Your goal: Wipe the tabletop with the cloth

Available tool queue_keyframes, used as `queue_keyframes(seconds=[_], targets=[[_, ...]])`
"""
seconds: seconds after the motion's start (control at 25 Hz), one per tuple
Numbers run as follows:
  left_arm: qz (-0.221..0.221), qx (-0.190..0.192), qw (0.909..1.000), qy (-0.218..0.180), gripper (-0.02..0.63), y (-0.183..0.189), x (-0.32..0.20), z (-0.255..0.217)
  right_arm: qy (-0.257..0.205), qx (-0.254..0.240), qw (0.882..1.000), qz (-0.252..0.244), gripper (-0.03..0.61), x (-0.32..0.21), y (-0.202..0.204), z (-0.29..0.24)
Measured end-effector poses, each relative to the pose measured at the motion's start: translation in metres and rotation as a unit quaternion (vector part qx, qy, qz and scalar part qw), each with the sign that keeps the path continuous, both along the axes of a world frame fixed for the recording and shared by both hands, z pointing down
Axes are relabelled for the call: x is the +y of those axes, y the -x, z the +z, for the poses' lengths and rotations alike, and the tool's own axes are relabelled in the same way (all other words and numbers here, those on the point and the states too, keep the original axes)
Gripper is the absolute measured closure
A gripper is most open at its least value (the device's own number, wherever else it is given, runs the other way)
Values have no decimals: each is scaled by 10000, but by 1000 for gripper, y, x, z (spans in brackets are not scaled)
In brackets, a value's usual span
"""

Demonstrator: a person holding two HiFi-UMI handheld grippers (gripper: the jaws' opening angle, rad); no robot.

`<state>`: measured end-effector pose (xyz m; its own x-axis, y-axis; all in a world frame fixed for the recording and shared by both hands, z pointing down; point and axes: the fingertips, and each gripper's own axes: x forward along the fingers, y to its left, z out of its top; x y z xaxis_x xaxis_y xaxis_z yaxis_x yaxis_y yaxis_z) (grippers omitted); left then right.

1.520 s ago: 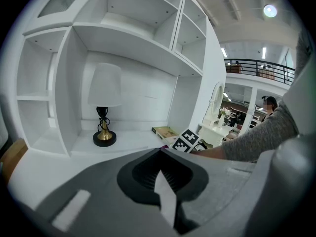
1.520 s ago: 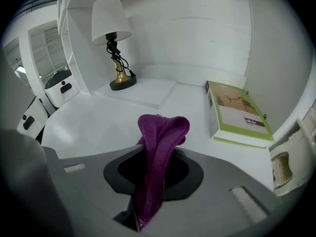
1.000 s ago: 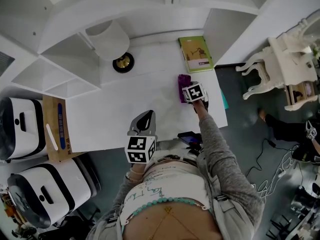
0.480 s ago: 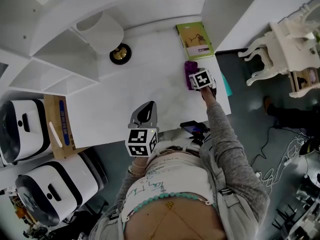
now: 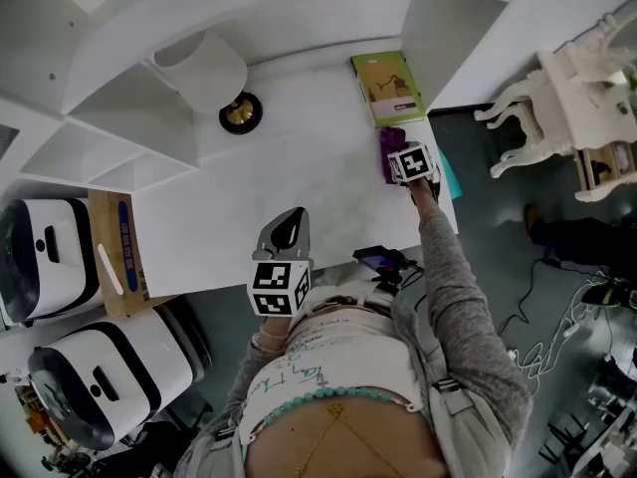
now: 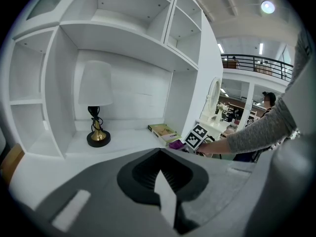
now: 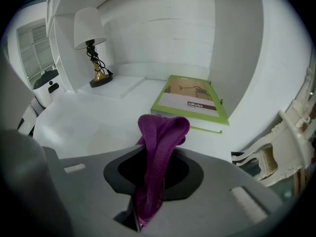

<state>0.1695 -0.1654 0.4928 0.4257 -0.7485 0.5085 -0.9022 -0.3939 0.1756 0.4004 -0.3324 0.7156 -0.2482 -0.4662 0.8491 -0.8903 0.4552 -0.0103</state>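
White tabletop carried a lamp back left and a green book back right. Left gripper hung over the front edge, jaws pressed together, nothing between them. Right gripper was clenched on the purple cloth at the tabletop's right edge, just before the book.

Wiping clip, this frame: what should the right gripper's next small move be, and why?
Probably drag the cloth left across the tabletop, toward the lamp. The right gripper is shut on the cloth at the table's right edge, beside the green book, so the wide bare surface lies to its left.
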Motion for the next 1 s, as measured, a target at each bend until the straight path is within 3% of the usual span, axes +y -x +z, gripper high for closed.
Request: queue_keyframes(seconds=[1.0], targets=[[-220,-128,9996,92,614,13,1,3,10,373,9986,362,486,-12,-84,1]])
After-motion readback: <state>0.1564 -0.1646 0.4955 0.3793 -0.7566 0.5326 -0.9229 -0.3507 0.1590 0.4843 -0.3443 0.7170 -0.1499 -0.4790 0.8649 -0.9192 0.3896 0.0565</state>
